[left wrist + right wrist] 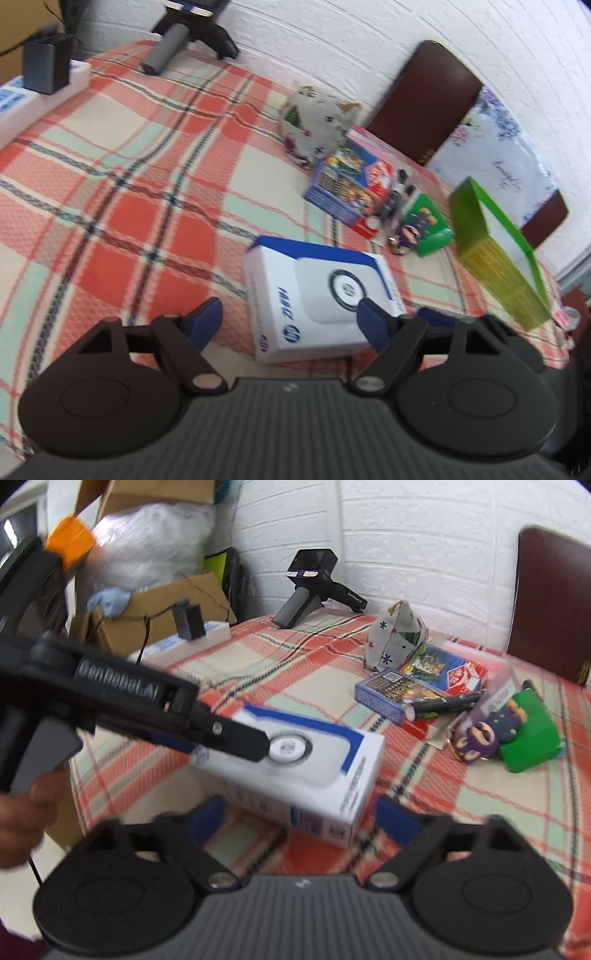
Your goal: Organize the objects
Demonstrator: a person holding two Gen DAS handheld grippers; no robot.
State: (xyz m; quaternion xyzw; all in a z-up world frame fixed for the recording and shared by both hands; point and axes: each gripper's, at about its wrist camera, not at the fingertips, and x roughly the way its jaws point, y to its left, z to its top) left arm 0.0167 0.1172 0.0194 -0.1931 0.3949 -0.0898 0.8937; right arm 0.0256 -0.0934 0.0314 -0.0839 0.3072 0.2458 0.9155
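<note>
A white and blue HP box (317, 295) lies on the plaid tablecloth near the table's front edge; it also shows in the right wrist view (295, 771). My left gripper (291, 319) is open, its blue pads on either side of the box's near end, just above it. In the right wrist view the left gripper (236, 742) reaches over the box from the left. My right gripper (301, 818) is open and empty, close in front of the box. Behind lie card boxes (417, 686), a patterned pouch (397, 637), a green box with a purple figure (524, 734).
A green open box (495, 251) stands at the table's right edge. A spare handheld gripper (314, 587) and a power strip with adapter (192, 631) sit at the back. Cardboard boxes (159, 602) stand left of the table, a dark chair (550, 602) at the right.
</note>
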